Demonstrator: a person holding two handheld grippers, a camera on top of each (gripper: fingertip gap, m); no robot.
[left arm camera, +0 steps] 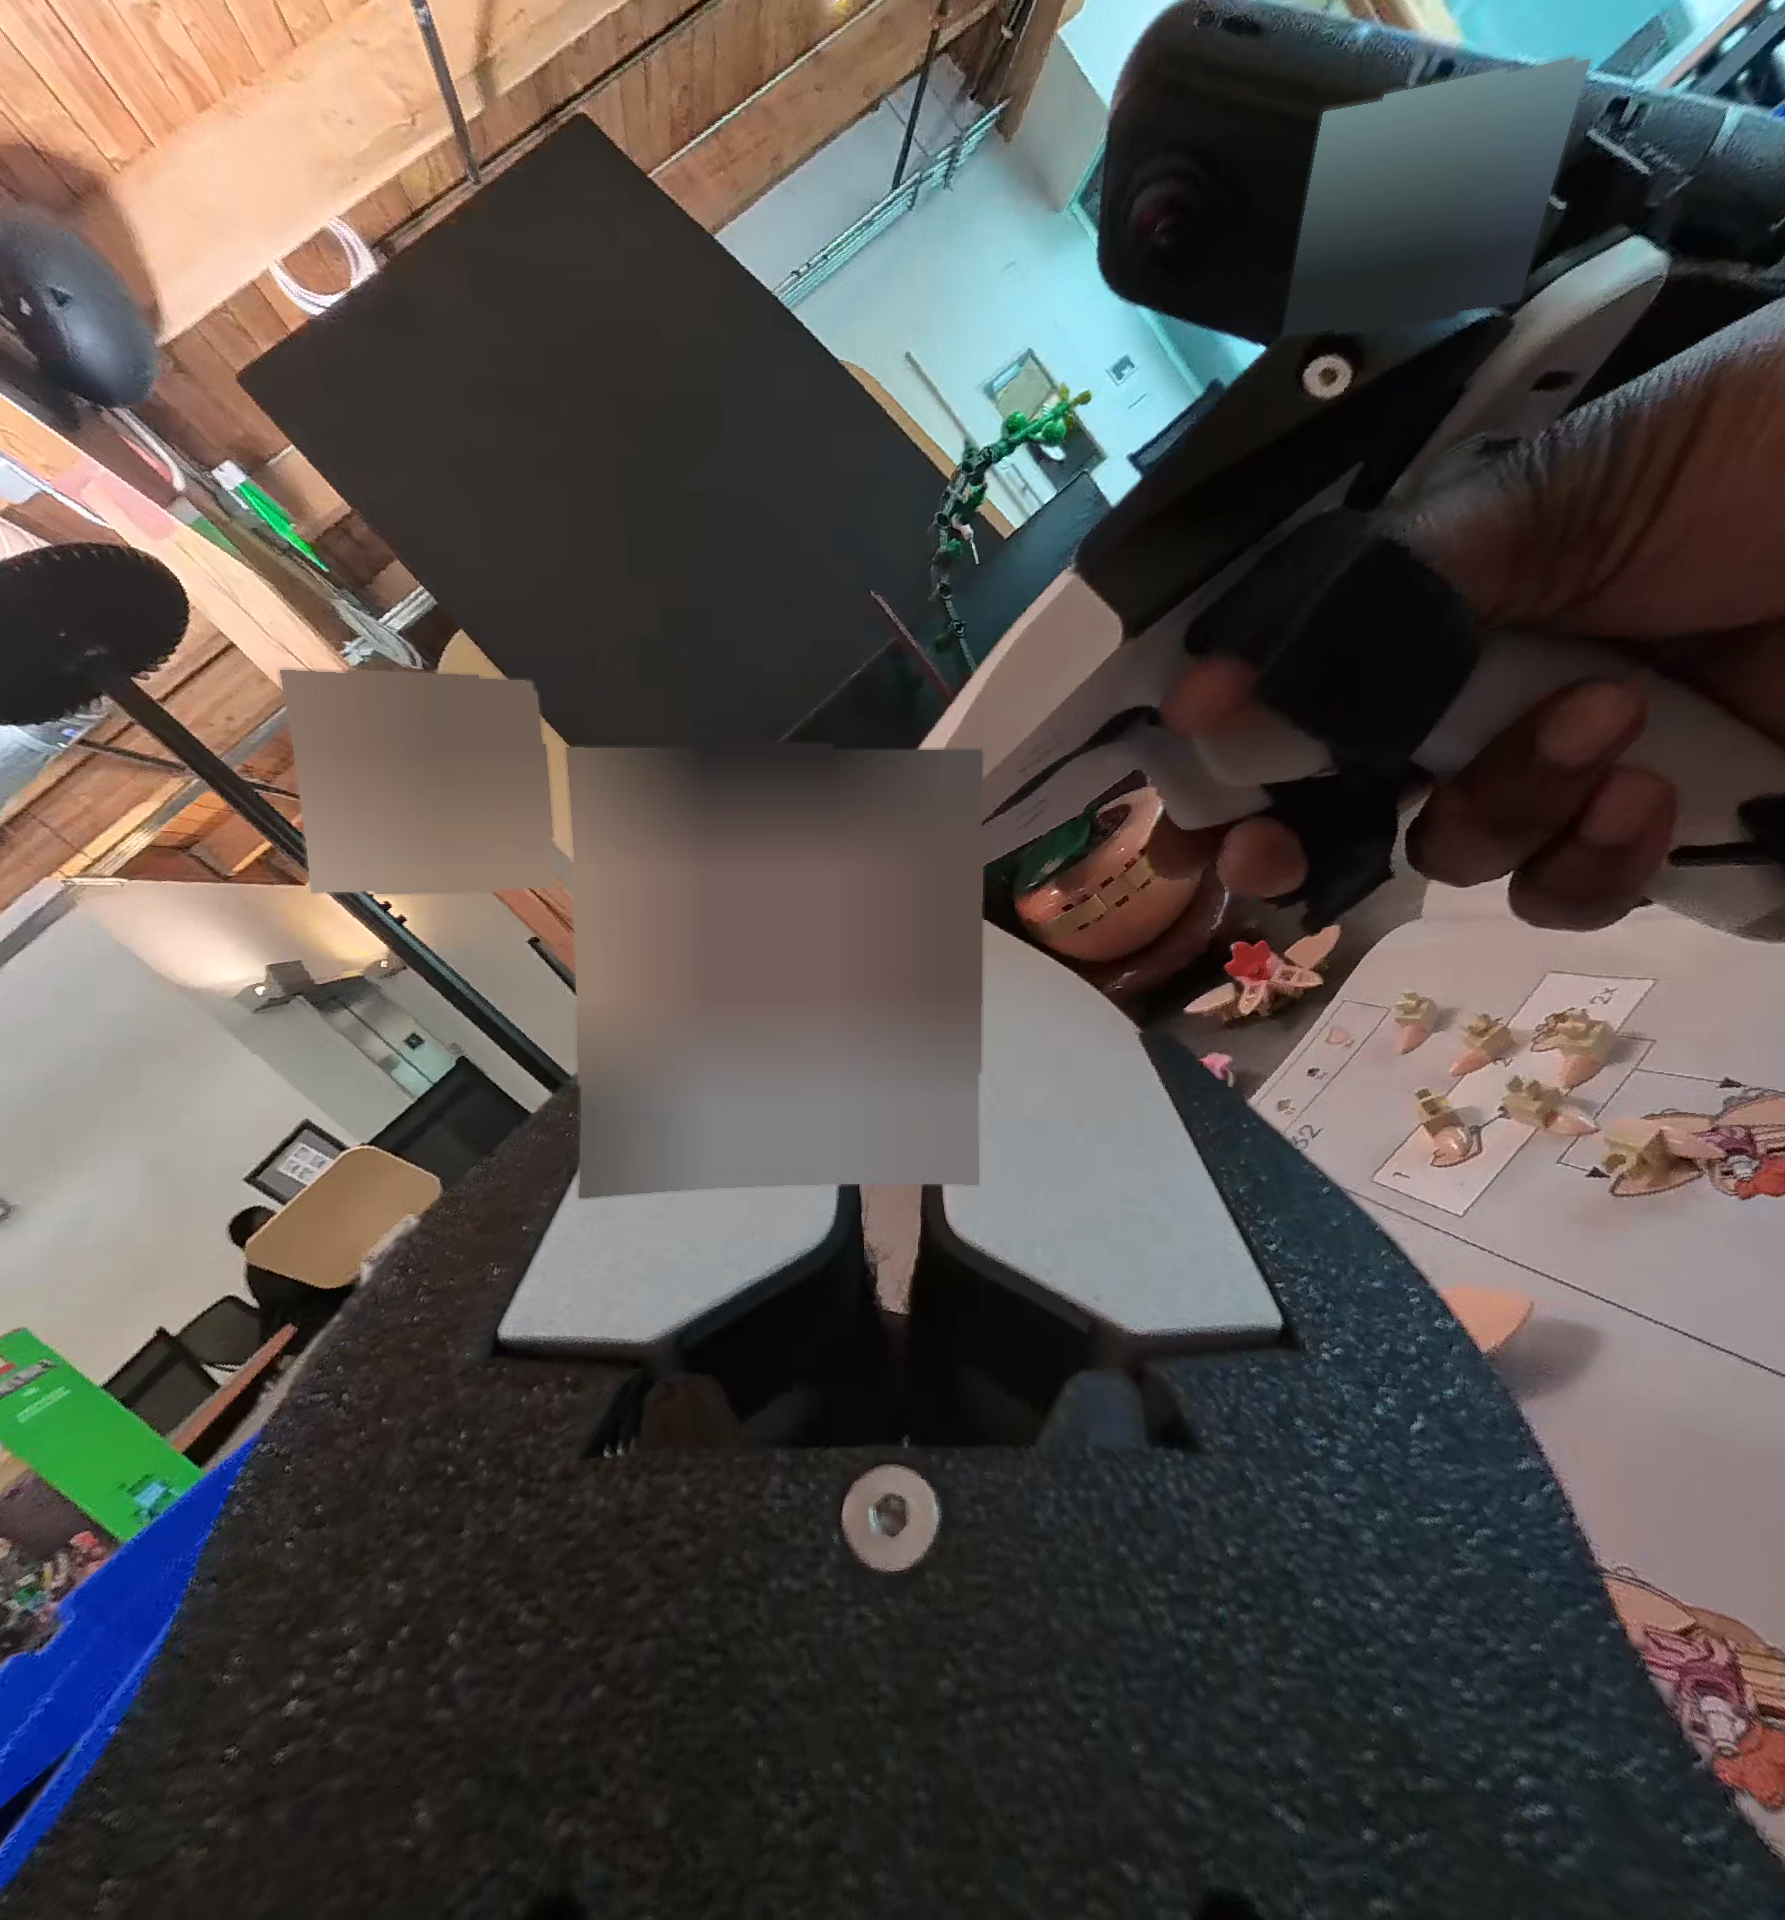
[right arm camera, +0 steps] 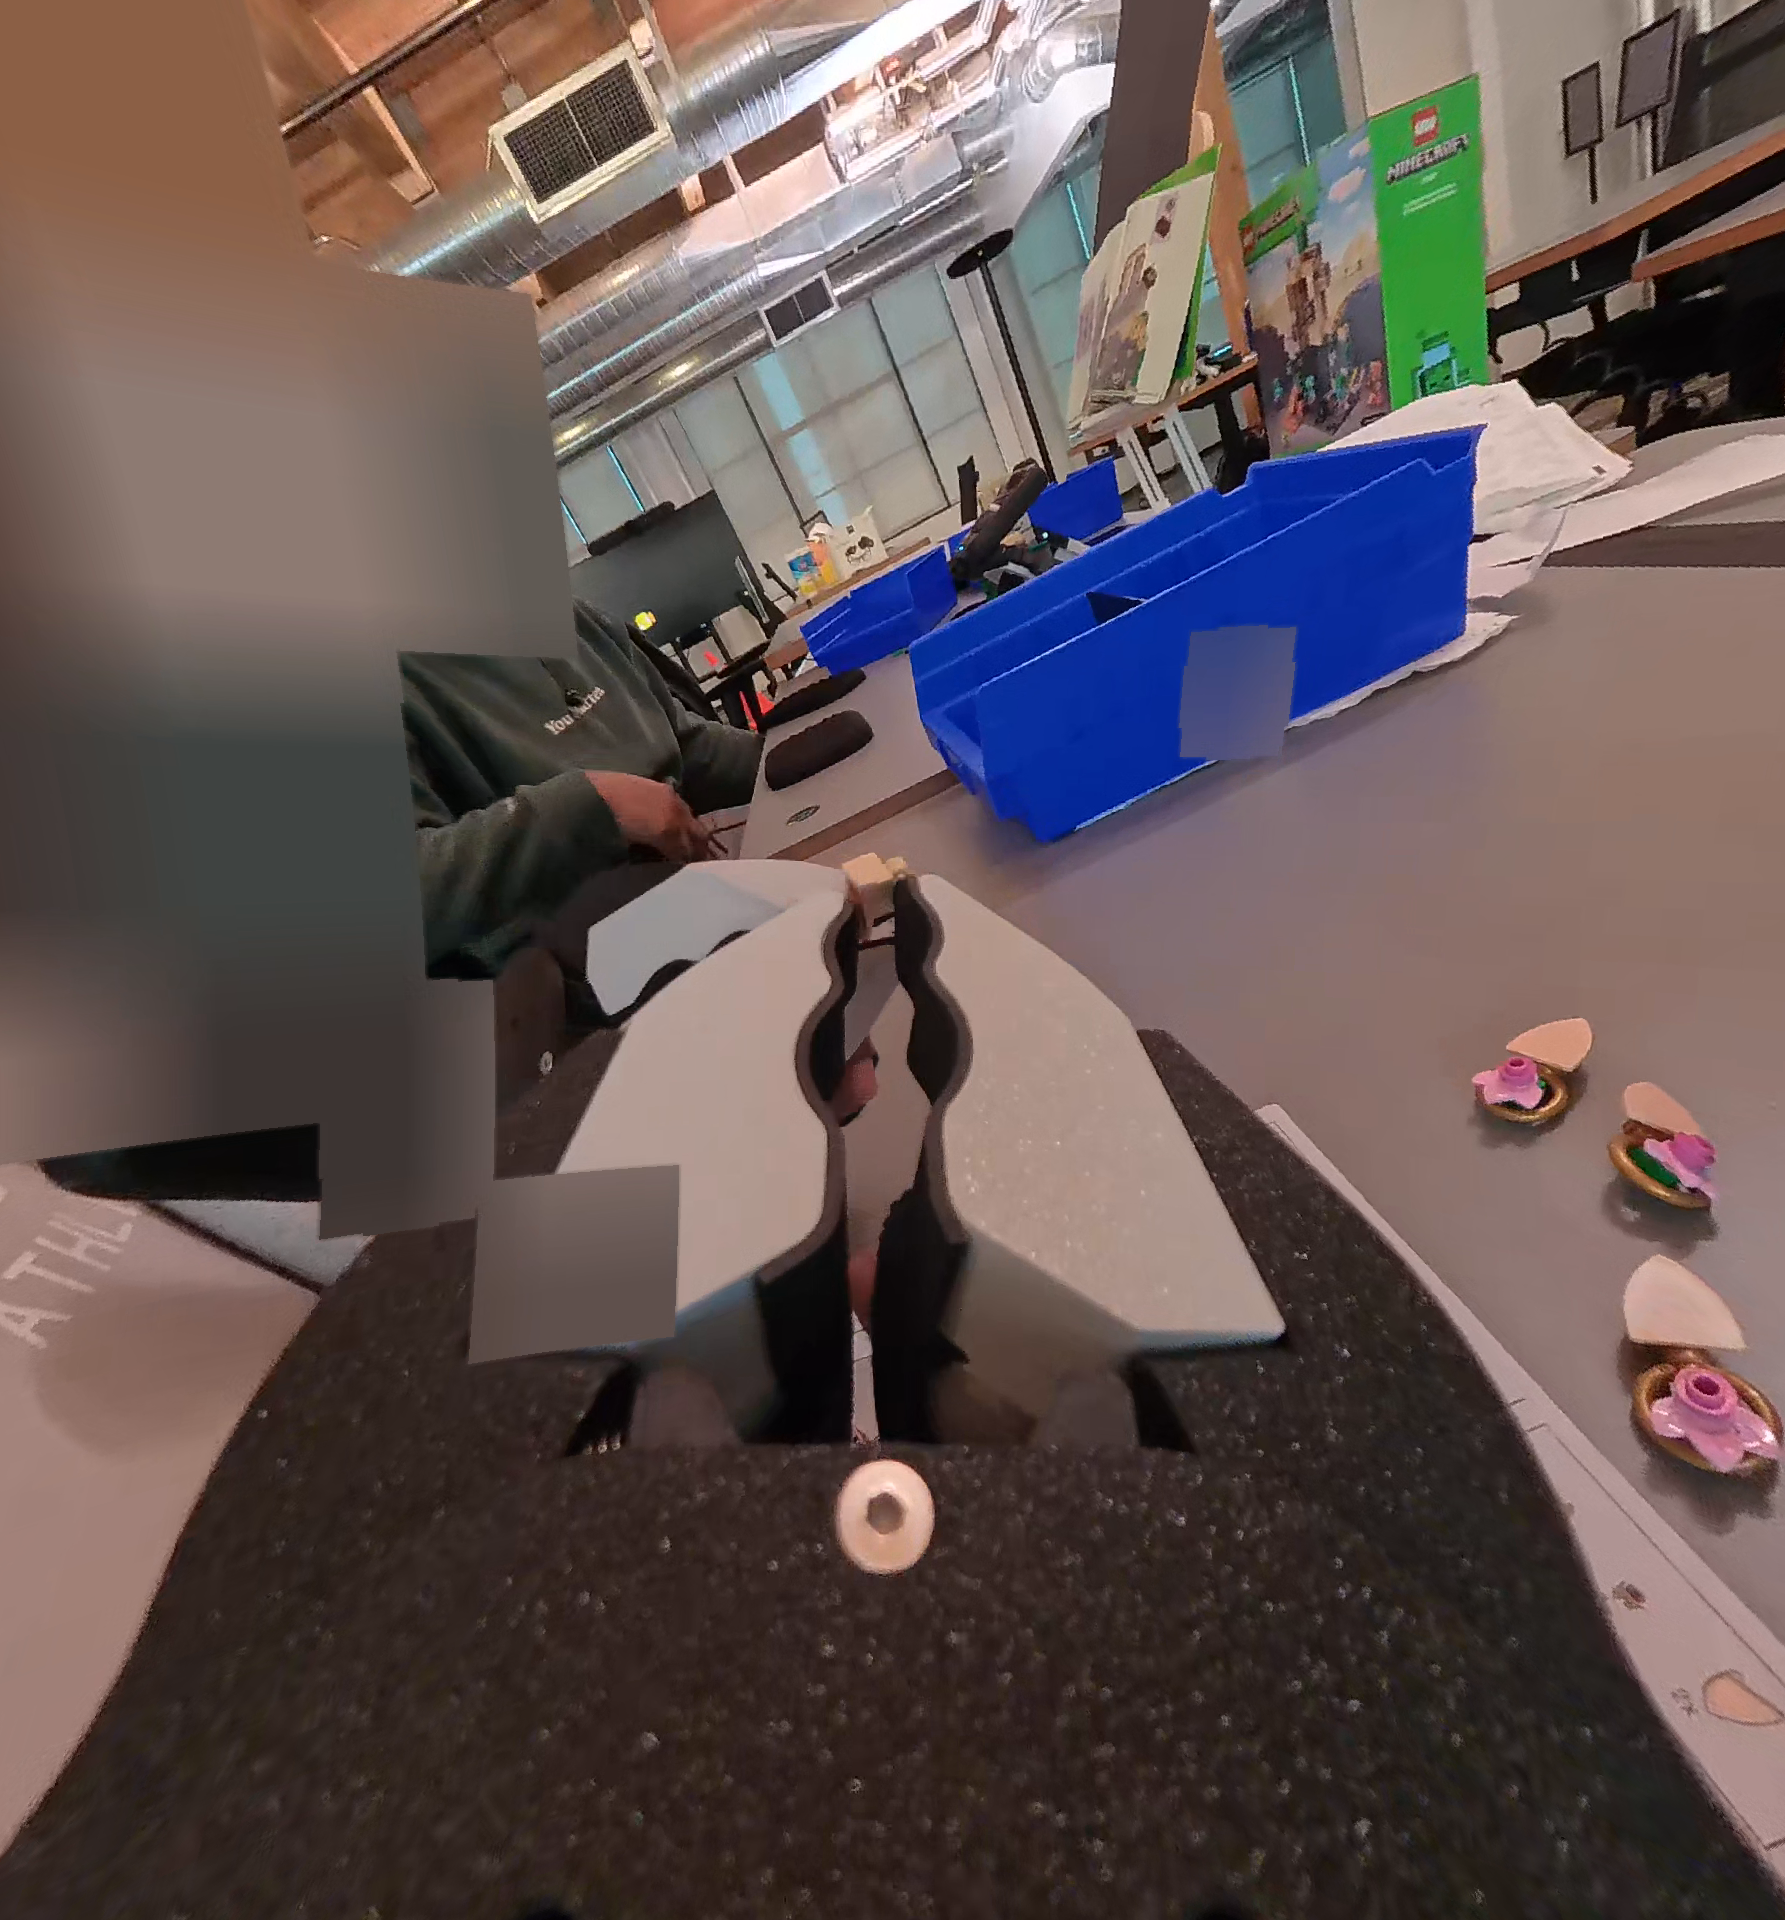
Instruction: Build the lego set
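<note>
Right claw [right arm camera: 872,883] pinching small tan brick [right arm camera: 867,881] at its fingertips, raised above grey surface [right arm camera: 1283,935], blue bin [right arm camera: 1127,727] beyond; left claw [left arm camera: 883,1039] fingertips hidden, state indeterminable.

right gripper [right arm camera: 872,888] is raised off the surface, fingertips [right arm camera: 929,914] nearly shut & pinching a small tan piece [right arm camera: 867,878]. left gripper [left arm camera: 893,1216]: tips hidden by a blur patch. a hand [left arm camera: 1615,644] wraps the right gripper's handle.
</note>
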